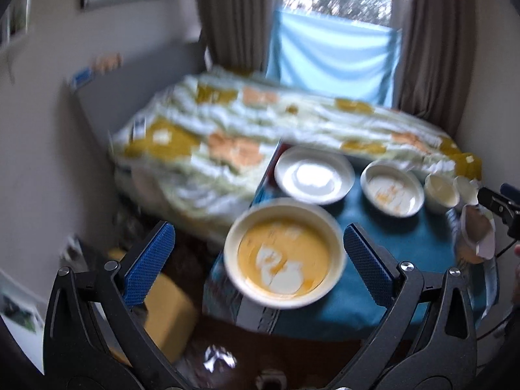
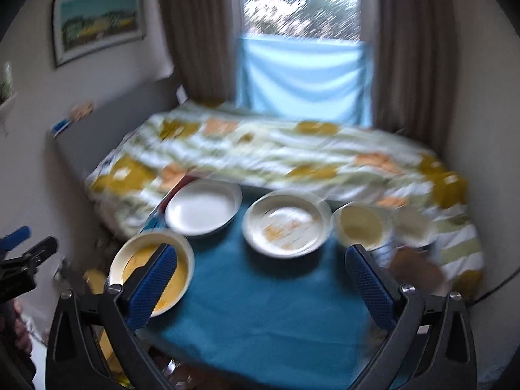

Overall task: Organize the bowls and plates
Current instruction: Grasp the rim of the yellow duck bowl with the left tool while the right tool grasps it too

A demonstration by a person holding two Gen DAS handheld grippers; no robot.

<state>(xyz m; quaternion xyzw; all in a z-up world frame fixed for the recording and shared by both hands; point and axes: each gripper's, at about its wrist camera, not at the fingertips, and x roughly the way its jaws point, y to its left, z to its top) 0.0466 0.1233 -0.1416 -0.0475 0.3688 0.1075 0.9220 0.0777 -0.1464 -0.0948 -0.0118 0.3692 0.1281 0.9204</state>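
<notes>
A small table under a teal cloth (image 2: 260, 318) sat low in both frames, pushed against a bed with a floral quilt (image 2: 276, 159) across mid frame. Behind it, a pale blue sheet (image 2: 302, 78) hung over the lower window between brown curtains (image 2: 201, 32); a framed landscape (image 2: 97, 22) hung upper left in the right view. On the cloth: yellow bowl (image 1: 284, 253) at the near left corner, centre-low in the left view; white plate (image 1: 314, 175) behind it near the bed; a second plate with orange smears (image 1: 392, 192) to its right; then two small cups (image 1: 441, 192) at the right edge of the table. All dishes lay apart, none stacked. Left gripper (image 1: 256, 256) was spread wide, blue pads either side of the yellow bowl in the frame, holding nothing; whether it was level with the bowl or above it could not be told. Right gripper (image 2: 261, 279) was also spread wide and empty, over the bare cloth, its left pad (image 2: 152, 282) covering part of the yellow bowl. Both frames were motion-blurred. A brownish object (image 2: 416, 266) beside the cups was unclear. Floor clutter lower left was unreadable, and the other gripper was cut off at each frame edge.
</notes>
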